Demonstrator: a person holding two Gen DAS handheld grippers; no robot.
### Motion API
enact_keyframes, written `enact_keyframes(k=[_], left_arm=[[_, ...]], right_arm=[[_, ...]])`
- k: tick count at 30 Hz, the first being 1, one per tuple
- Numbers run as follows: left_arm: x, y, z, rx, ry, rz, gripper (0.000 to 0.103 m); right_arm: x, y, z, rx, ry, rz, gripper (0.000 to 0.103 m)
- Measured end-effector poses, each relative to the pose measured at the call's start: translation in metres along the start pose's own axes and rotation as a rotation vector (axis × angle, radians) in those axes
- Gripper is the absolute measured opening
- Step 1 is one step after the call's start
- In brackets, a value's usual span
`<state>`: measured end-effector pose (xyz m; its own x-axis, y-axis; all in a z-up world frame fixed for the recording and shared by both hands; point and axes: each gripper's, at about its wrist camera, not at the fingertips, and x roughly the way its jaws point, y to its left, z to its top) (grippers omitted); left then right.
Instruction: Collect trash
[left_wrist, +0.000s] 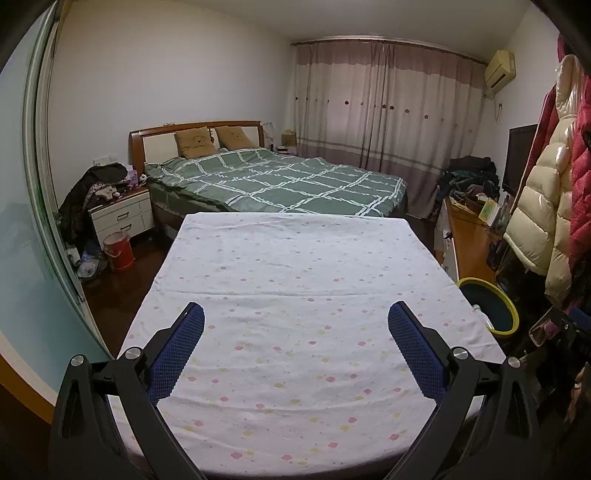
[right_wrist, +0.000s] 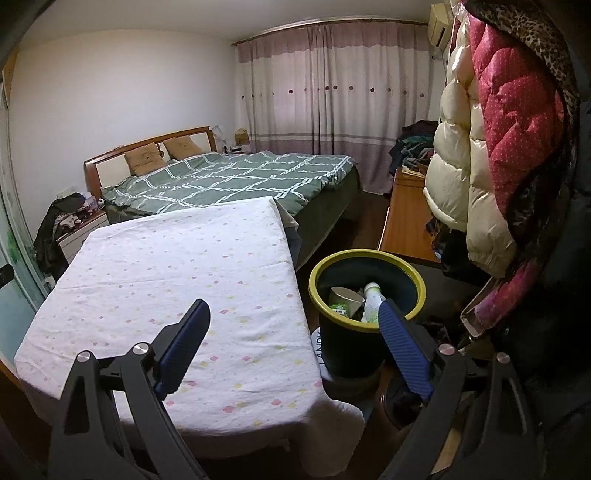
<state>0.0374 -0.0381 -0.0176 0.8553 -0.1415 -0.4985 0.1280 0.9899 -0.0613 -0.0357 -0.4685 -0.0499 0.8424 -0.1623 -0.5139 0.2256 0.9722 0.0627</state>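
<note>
A dark trash bin with a yellow-green rim (right_wrist: 369, 254) stands on the floor just right of the table; it also shows in the left wrist view (left_wrist: 506, 295). Inside lie a paper cup (right_wrist: 345, 297) and a white plastic bottle (right_wrist: 373, 297). My left gripper (left_wrist: 295, 314) is open and empty above the near part of the table, covered by a white cloth with small flowers (left_wrist: 295, 266). My right gripper (right_wrist: 293, 314) is open and empty over the table's right edge (right_wrist: 291, 258), its right finger in front of the bin's near rim.
A bed with a green checked cover (left_wrist: 280, 181) stands behind the table. A nightstand (left_wrist: 122, 214) and red bucket (left_wrist: 118, 251) are at the left. Puffy coats (right_wrist: 491, 147) hang at the right above a wooden bench (right_wrist: 404, 218).
</note>
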Motion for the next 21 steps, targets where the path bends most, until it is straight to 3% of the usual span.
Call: enact_keyframes(k=[21], left_arm=[[0.012,-0.005,0.005,0.006,0.016,-0.001,0.098]], right_arm=[[0.015,-0.001,0.001,0.015,0.025,-0.004,0.088]])
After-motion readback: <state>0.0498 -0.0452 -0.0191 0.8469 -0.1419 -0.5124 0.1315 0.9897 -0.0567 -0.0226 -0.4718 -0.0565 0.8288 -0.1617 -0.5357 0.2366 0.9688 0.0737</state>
